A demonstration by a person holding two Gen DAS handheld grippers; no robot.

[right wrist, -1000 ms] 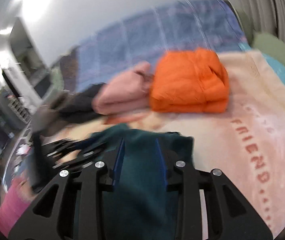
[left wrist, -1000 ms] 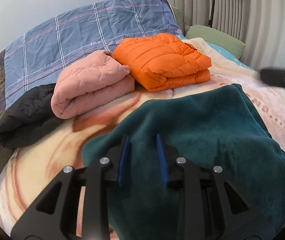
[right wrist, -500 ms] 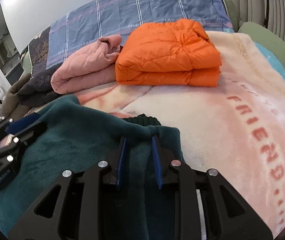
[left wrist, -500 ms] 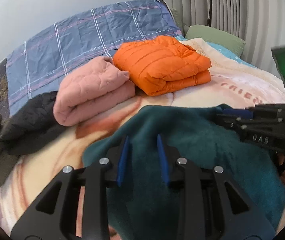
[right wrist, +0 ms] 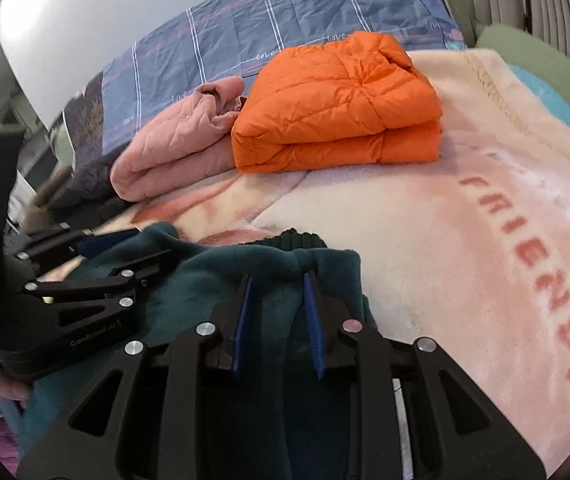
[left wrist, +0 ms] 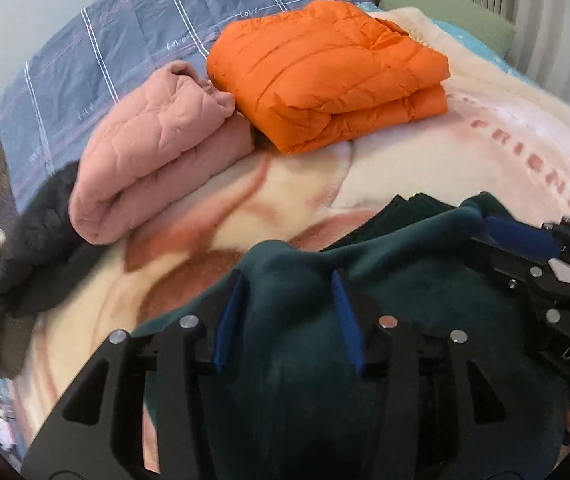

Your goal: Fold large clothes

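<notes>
A dark teal fleece garment (left wrist: pixel 405 300) lies bunched on the near part of the bed. In the left wrist view my left gripper (left wrist: pixel 287 280) sits over its folded edge. Its jaws are opening, with fleece lying between the blue pads but not pinched. My right gripper (right wrist: pixel 277 280) is shut on a ridge of the same fleece (right wrist: pixel 205 272) beside its ribbed collar. The two grippers are close together: the left gripper (right wrist: pixel 125 248) shows at the left of the right wrist view. The right gripper (left wrist: pixel 497 228) shows at the right of the left wrist view.
A folded orange puffer jacket (right wrist: pixel 337 108) and a folded pink quilted garment (right wrist: pixel 173 148) lie further back on the cream "FRIEND" blanket (right wrist: pixel 485 220). A dark garment (left wrist: pixel 37 232) lies at the left. A blue plaid quilt (left wrist: pixel 125 32) and a green pillow (left wrist: pixel 445 8) are behind.
The left gripper has moved across the fleece toward the right gripper and its jaws have widened. The right gripper sank with the fleece edge, then stayed still, and the garment is now more bunched.
</notes>
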